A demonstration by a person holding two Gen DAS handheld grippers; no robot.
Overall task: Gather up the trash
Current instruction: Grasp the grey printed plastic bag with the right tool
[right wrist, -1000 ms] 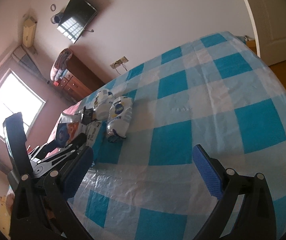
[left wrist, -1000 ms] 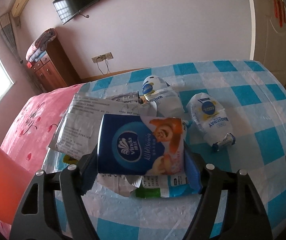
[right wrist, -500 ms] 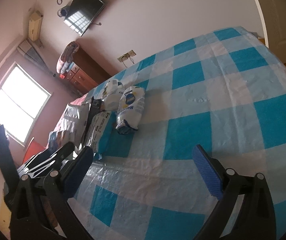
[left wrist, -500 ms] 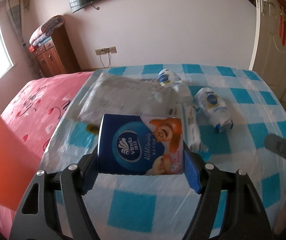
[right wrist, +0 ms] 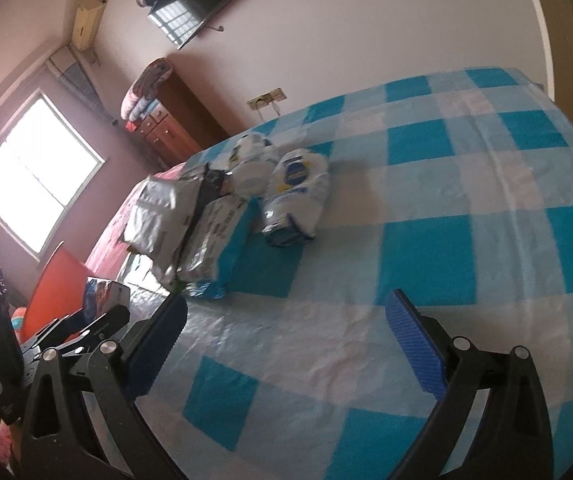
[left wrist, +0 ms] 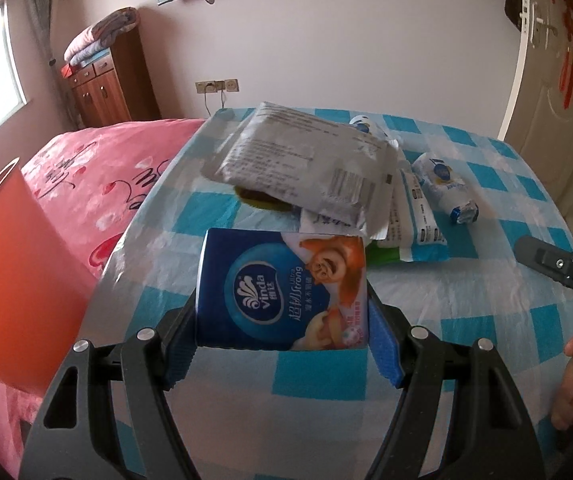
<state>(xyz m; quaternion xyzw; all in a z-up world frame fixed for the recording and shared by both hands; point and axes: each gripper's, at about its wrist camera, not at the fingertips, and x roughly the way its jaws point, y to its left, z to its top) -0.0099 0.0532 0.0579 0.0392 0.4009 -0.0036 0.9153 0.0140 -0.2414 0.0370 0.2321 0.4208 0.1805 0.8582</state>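
My left gripper [left wrist: 282,332] is shut on a blue tissue pack [left wrist: 282,288], held above the checked cloth [left wrist: 466,312] near its left edge. Beyond it lies a heap of trash: a large silver pouch [left wrist: 306,156], white wrappers [left wrist: 418,212] and a white-blue bag [left wrist: 444,186]. In the right wrist view, my right gripper [right wrist: 286,344] hangs open over bare cloth [right wrist: 426,248], with nothing between its fingers. The same heap [right wrist: 214,220] lies ahead to its left, and the held tissue pack [right wrist: 102,296] shows at the left edge.
An orange bin [left wrist: 10,280] stands at the left beside the pink bedcover [left wrist: 98,176]. A wooden dresser [left wrist: 106,80] with folded blankets stands by the far wall, a TV above. A door [left wrist: 546,80] is at the right. A person's hand [left wrist: 570,392] shows at the lower right.
My left gripper has carried the tissue pack back and leftward from the heap, toward the cloth's left edge, bringing the orange bin closer. The right gripper shifted slightly; the heap looks nearer in its view.
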